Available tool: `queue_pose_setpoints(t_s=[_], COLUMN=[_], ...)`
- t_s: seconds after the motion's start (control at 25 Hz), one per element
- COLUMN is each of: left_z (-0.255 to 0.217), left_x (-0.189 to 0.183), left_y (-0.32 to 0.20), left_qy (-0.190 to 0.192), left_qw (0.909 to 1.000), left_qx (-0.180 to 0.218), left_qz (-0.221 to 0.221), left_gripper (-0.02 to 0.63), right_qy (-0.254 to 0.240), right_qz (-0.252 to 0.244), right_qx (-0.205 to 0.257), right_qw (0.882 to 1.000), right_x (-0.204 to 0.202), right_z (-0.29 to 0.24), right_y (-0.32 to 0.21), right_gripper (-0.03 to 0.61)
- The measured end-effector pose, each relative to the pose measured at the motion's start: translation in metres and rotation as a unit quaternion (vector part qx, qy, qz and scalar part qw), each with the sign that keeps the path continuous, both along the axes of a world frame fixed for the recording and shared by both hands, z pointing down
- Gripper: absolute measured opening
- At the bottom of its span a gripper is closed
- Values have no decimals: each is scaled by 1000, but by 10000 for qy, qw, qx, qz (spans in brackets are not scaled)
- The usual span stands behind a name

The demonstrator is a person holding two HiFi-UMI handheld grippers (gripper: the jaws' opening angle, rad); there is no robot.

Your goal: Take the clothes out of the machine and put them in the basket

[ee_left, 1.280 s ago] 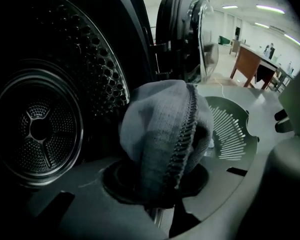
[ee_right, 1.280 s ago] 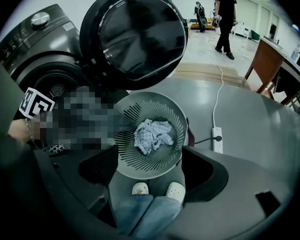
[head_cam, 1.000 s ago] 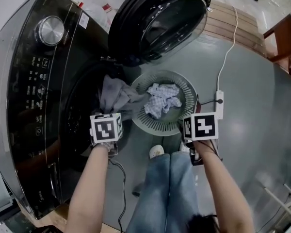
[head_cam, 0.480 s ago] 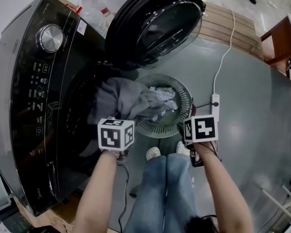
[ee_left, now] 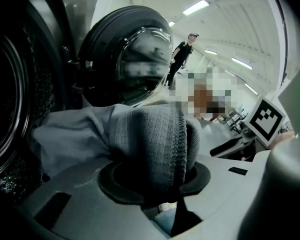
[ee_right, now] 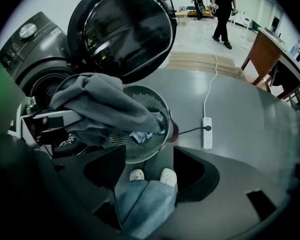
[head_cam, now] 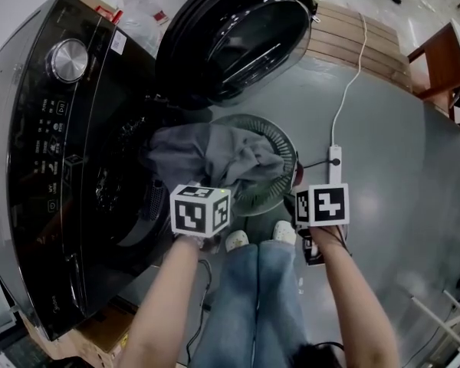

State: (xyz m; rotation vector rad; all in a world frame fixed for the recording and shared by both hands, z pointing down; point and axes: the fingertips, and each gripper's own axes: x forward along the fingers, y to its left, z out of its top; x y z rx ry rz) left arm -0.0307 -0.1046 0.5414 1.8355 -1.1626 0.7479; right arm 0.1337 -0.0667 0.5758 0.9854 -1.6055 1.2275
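From my head view, my left hand-held gripper [head_cam: 207, 194] is over the near edge of the round basket [head_cam: 290, 153], and a big grey garment [head_cam: 215, 156] hangs from it. The garment reaches from the dark mouth of the washing machine [head_cam: 69, 129] across the left side of the basket. The round door [head_cam: 238, 37] stands wide open just behind the basket. My right hand-held gripper [head_cam: 319, 205] hovers just right of the basket's edge, near the white power strip [head_cam: 335, 163]. The grey floor [head_cam: 383, 152] to the right is open room. In the left gripper view, the jaws are shut tight on a thick folded edge of the grey garment, which bulges up right in front of the camera. The door edge is close behind it. In the right gripper view, the jaws stand apart with nothing held, and only my shoes [ee_right: 149, 175] and jeans show between them. The basket sits just ahead with a white-and-blue cloth [ee_right: 140, 135] inside it. The grey garment lies draped over its left rim.
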Motion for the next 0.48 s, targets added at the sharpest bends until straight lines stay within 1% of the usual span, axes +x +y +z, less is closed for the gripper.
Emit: queue_pose_setpoints(t_s=[0.04,0.08,0.12,0.16,0.2,0.28,0.36,0.48], left_z=[3,6,7,8,8,9,11,17], left_x=[0,0,0,-2,-6,-19,-39,-79], left_y=[0,-1,-2,-3,-4,-7,-8,-8], left_qy=[-49,-73,-81,-107,-178,-449,-822,-1417], left_qw=[10000,9999,9998,9997,9994,9983,9955,9880], left_qx=[-39,-71,-88,-79,-43,65,159,231], left_qz=[-36,-74,-134,-213,-288,-376,-439,-569], left_gripper=[149,239,359,421,438,448,456,469], right_qy=[5,10,11,12,14,15,4,-8], right_qz=[14,27,36,38,35,19,-7,-34], right_qx=[-4,-9,-14,-17,-19,-23,-17,-19], right_qw=[10000,10000,10000,10000,10000,10000,10000,10000], right_x=[2,3,4,4,4,2,-1,-6], right_z=[0,1,1,2,2,3,4,7], right_y=[1,1,2,3,3,4,4,5], right_gripper=[298,298,298,298,298,298,298,298])
